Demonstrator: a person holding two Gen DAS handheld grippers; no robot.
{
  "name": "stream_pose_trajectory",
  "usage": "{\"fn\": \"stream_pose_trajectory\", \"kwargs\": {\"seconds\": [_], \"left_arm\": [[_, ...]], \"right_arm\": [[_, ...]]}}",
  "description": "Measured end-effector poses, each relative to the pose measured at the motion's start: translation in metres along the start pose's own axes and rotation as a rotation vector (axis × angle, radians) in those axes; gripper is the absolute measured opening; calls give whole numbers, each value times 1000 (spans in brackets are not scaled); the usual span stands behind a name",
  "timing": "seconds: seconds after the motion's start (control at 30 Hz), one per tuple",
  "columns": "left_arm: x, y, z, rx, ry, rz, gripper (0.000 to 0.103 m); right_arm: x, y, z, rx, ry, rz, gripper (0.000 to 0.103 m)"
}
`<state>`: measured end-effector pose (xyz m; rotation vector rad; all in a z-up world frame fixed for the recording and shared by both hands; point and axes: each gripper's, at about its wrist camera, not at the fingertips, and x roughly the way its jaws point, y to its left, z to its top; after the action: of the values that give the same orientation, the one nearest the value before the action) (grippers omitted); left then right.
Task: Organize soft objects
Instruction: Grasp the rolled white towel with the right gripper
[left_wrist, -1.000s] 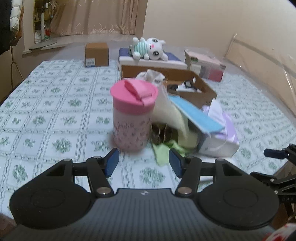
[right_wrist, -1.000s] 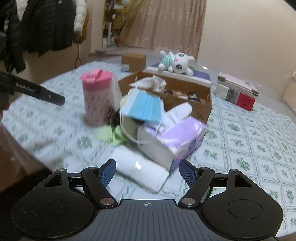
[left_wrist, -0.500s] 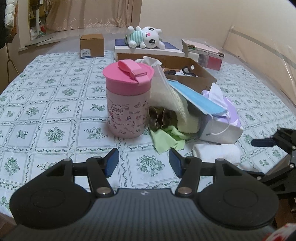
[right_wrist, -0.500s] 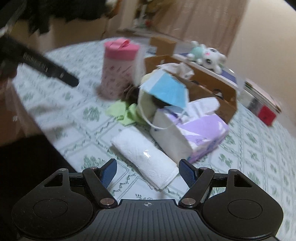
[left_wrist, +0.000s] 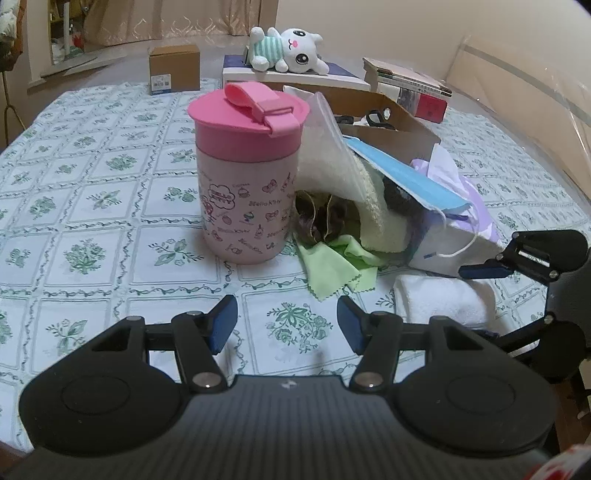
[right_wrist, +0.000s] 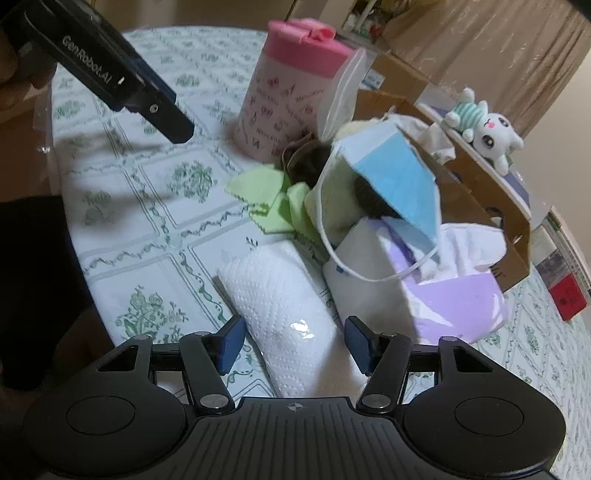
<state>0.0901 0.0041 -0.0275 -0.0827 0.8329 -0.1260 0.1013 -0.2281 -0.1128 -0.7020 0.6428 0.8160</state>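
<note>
Right wrist view, right gripper (right_wrist: 293, 347) lower, jaws closing around paper towel roll (right_wrist: 284, 314), untouched.

Cup (left_wrist: 246, 173) upright on table (left_wrist: 92, 206), left of soft pile. Cleaning cloth (left_wrist: 332, 266) flat on table before cup's right side, under towel (left_wrist: 354, 184) leaning on cup. Face mask (right_wrist: 399, 184) draped over tissue box (right_wrist: 443, 295), right of towel. Wrapped tissue pack (right_wrist: 288, 314) before tissue box, apparently touching it. Cardboard tray (left_wrist: 399, 125) behind pile. Plush toy (left_wrist: 288, 50) on flat box (left_wrist: 295, 75) at far edge; small carton (left_wrist: 173, 72) to its left, books (left_wrist: 410, 90) to its right.
</note>
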Motion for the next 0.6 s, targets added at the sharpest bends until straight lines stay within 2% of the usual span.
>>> {"fn": "stream_pose_trajectory", "kwargs": {"seconds": [0.1, 0.33, 0.5, 0.6], "left_arm": [[7, 0, -2, -5, 11, -6, 56], [16, -7, -2, 0, 16, -23, 56], [23, -15, 1, 10, 0, -30, 56], [35, -21, 5, 6, -5, -40, 55]], "right_arm": [[3, -2, 0, 50, 21, 8, 54], [-5, -8, 1, 302, 45, 31, 39], [-22, -25, -3, 558, 8, 59, 34], [-32, -36, -6, 668, -4, 51, 34]]}}
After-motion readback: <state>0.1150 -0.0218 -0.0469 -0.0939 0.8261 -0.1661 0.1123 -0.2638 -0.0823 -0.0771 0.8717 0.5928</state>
